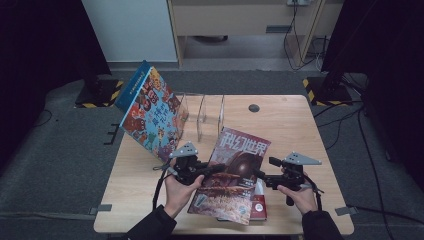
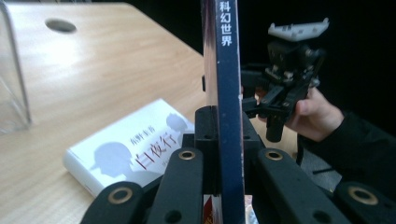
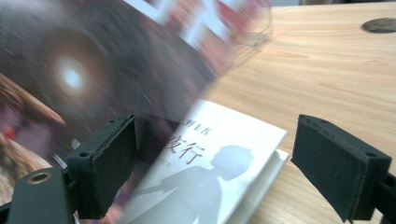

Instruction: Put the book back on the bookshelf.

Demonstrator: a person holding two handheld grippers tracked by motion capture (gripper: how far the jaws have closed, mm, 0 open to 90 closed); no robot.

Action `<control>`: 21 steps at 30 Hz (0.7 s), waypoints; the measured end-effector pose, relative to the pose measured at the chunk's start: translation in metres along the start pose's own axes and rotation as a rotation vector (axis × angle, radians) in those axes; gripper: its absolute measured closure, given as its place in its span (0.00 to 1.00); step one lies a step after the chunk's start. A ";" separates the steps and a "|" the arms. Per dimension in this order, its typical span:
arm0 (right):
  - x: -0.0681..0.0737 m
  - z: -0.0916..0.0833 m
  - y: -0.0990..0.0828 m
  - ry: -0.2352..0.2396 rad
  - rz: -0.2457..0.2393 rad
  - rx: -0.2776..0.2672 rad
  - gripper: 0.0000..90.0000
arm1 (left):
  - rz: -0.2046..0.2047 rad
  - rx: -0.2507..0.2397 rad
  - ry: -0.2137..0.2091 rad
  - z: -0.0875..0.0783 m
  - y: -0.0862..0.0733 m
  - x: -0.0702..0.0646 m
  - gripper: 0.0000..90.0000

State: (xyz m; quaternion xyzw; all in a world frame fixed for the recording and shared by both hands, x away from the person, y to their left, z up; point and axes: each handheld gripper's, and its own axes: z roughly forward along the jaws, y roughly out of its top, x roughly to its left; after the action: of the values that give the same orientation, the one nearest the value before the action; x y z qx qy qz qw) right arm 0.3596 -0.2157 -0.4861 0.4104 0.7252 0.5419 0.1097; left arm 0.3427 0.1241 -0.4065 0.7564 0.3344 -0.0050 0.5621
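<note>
At the wooden table's [image 1: 295,125] near edge, white paperback book [image 2: 126,151] half hidden under glossy dark-covered magazine [image 1: 235,172], magazine spine clamped in left gripper [image 2: 219,140], right gripper [image 3: 215,163] held level, jaws apart.

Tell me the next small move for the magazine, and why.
Probably carry the magazine toward the clear divider rack and stand it in a free slot. The left gripper is clamped on its spine edge, the right gripper is open, and a picture book leans there already.
</note>
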 end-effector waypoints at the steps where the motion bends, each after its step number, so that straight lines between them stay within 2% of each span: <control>1: -0.001 -0.001 0.000 -0.009 -0.002 -0.004 0.16 | 0.005 -0.010 0.006 -0.004 0.002 -0.001 0.93; 4: -0.005 -0.004 0.000 -0.042 -0.004 -0.010 0.16 | 0.013 -0.044 0.006 -0.015 0.008 -0.001 0.93; 11: -0.012 -0.005 -0.003 -0.108 0.005 0.008 0.16 | 0.042 -0.123 0.048 -0.043 0.021 -0.004 0.93; 17: -0.017 -0.006 -0.005 -0.149 -0.005 0.023 0.16 | 0.075 -0.173 0.134 -0.064 0.028 -0.004 0.93; 21: -0.019 -0.006 -0.007 -0.168 -0.015 0.034 0.17 | 0.075 -0.196 0.177 -0.073 0.030 0.002 0.93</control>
State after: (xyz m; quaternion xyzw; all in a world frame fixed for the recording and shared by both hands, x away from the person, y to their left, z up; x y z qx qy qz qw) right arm 0.3650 -0.2334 -0.4949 0.4507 0.7255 0.4926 0.1671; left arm 0.3327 0.1830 -0.3545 0.7073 0.3532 0.1155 0.6014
